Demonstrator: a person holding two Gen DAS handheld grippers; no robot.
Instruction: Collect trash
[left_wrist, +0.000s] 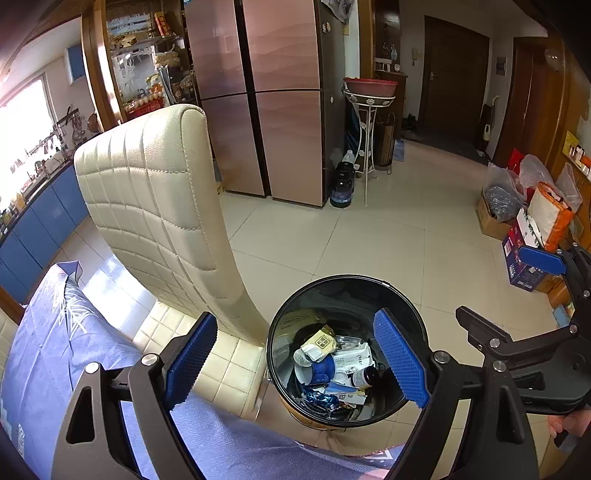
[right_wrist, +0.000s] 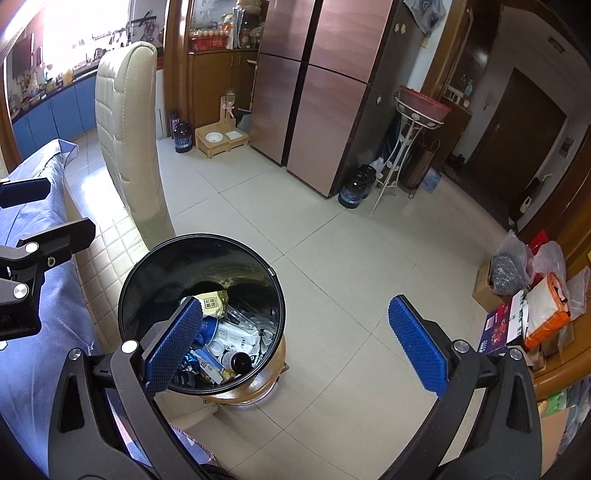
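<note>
A round black trash bin (left_wrist: 351, 295) (right_wrist: 166, 269) stands on the tiled floor beside a cream chair. Inside it lie paper packets (left_wrist: 320, 341), a blue cup (left_wrist: 323, 369), a dark bottle (right_wrist: 240, 361) and foil wrappers. My left gripper (left_wrist: 295, 360) hovers above the bin's mouth, open, its blue pads holding nothing. My right gripper (right_wrist: 295, 345) is open too and empty; its left pad overlaps the bin's rim in the right wrist view, while its right pad is over bare floor. Each gripper shows at the edge of the other's view: the right gripper (left_wrist: 509, 291), the left gripper (right_wrist: 40, 214).
A cream quilted chair (left_wrist: 155, 192) stands left of the bin, against a table under a blue cloth (left_wrist: 55, 350). Behind are a copper fridge (left_wrist: 273, 92), water jugs (left_wrist: 341, 184) and a white metal stand (left_wrist: 369, 110). Boxes and bags (left_wrist: 524, 218) line the right wall.
</note>
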